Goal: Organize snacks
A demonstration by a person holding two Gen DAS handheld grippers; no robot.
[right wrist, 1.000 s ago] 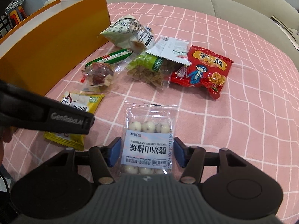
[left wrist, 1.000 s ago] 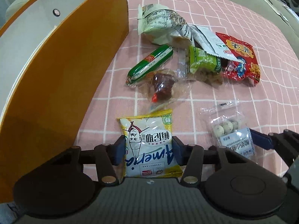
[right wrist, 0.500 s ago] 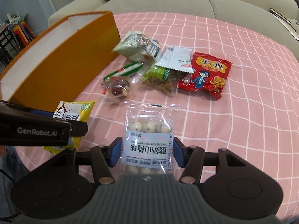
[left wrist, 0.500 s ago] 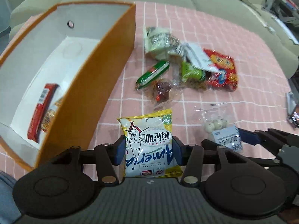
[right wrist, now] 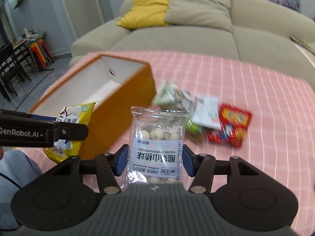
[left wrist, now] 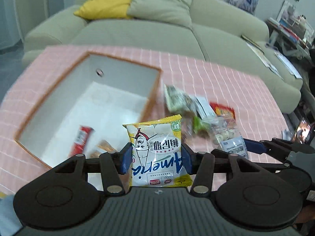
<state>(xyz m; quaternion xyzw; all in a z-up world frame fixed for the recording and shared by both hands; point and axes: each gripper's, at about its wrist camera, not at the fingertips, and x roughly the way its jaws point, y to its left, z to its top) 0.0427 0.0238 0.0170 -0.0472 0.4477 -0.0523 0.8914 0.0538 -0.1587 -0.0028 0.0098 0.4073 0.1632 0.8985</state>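
Above the pink checked bench (left wrist: 226, 74) both tongs are up in the air, each with a packet clamped between its blue pads. The left tongs (left wrist: 156, 158) grip a yellow packet (left wrist: 157, 151) by its sides; it stands upright between the pads, clear of the bench, over the near corner of the orange box (left wrist: 155, 90). From the right wrist view the same packet hangs beside the box's near wall. The right tongs (right wrist: 155, 160) grip a clear bag (right wrist: 157, 141) of pale round balls with a white label, also held upright and off the bench, just right of the left tongs.

The box sits on the left part of the bench, open at the top, white inside. On its floor lie a red bar (left wrist: 81, 139) and, beside it, what looks like an orange packet (left wrist: 104, 148), though that one is blurred and partly hidden behind the left tongs.

To the right of the box a loose heap of snacks lies on the cloth: a pale green bag (right wrist: 169, 96) nearest the box, a white sachet (right wrist: 206, 110) next to it, a red packet (right wrist: 232, 123) at the far right, and a green packet (right wrist: 194, 127) partly behind the clear bag. All of these are smeared by blur. Behind the bench stands a beige sofa (right wrist: 196, 39) with a yellow cushion (right wrist: 149, 5).
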